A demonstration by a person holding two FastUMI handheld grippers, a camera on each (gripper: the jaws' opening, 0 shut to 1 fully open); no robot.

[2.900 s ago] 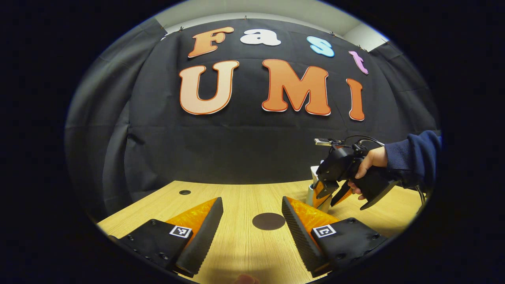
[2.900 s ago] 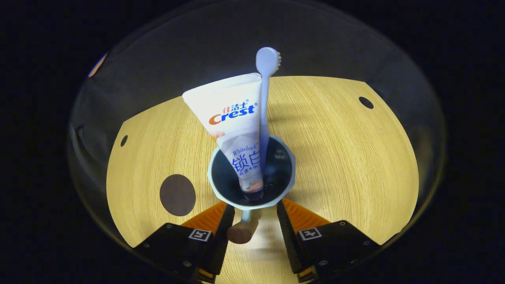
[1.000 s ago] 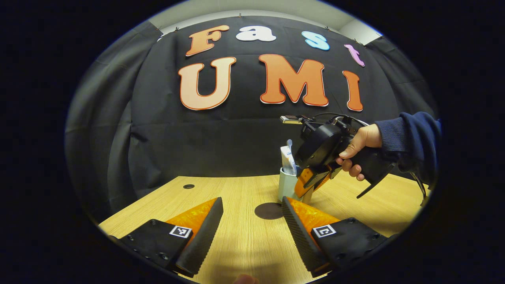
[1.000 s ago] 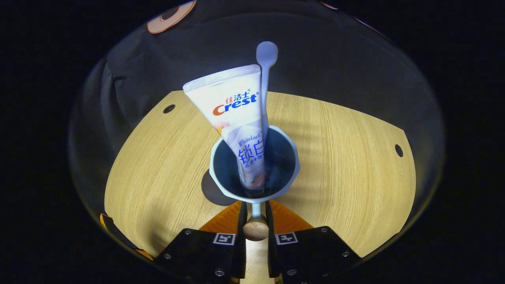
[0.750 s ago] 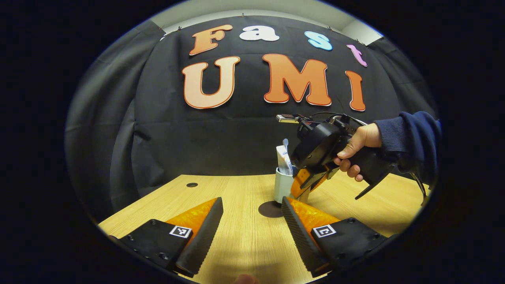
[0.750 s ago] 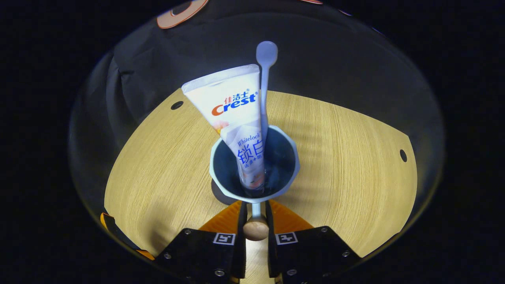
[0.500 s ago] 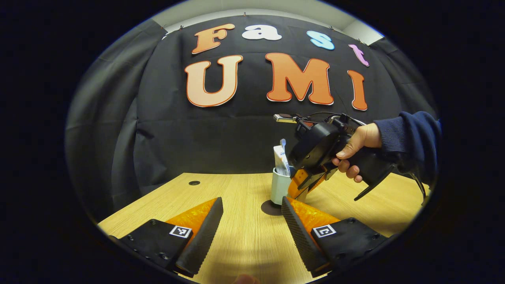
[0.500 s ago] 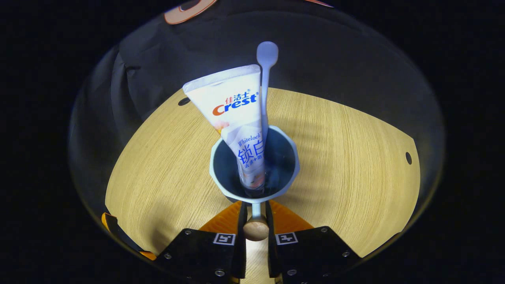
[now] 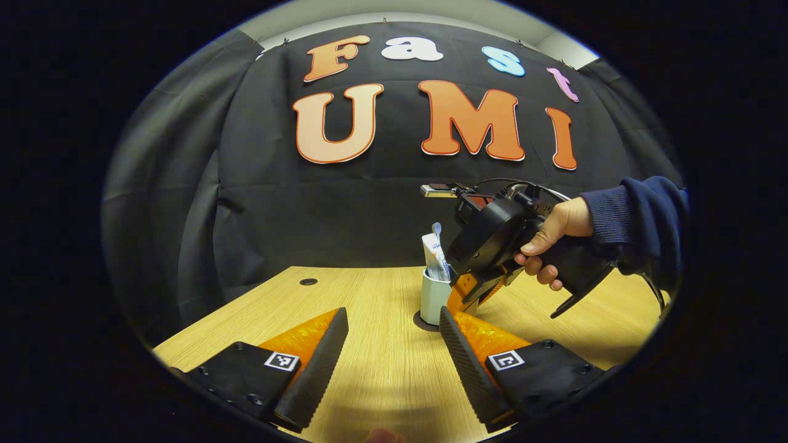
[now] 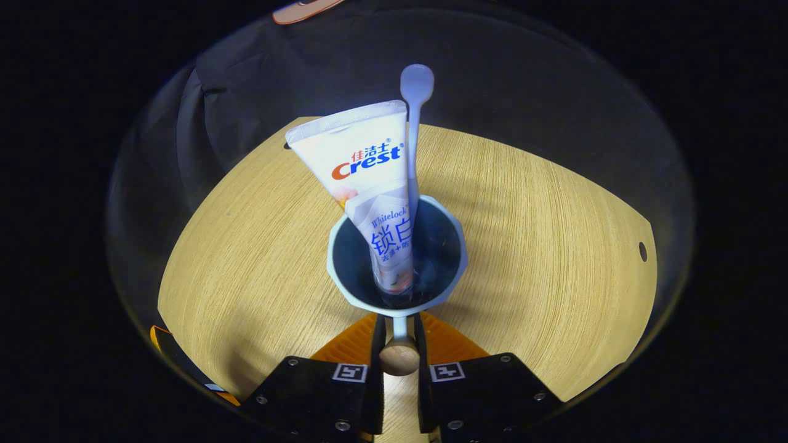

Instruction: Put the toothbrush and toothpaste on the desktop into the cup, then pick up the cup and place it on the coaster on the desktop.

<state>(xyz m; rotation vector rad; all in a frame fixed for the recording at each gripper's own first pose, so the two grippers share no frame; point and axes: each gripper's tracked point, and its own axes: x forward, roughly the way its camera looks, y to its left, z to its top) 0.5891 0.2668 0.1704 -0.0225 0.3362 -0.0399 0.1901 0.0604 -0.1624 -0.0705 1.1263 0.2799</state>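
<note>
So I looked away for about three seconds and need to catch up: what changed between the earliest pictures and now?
The right gripper closed on the cup's handle, then carried the cup leftward in the left gripper view onto the coaster. The toothpaste and toothbrush stayed in the cup; the left gripper stayed open and idle.

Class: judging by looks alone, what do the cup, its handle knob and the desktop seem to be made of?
Cup: probably glazed ceramic or smooth plastic, given its pale, even rim. Handle knob: likely wood, being tan and matte. Desktop: wood or wood-look laminate, given its fine, regular grain lines and low sheen.
</note>
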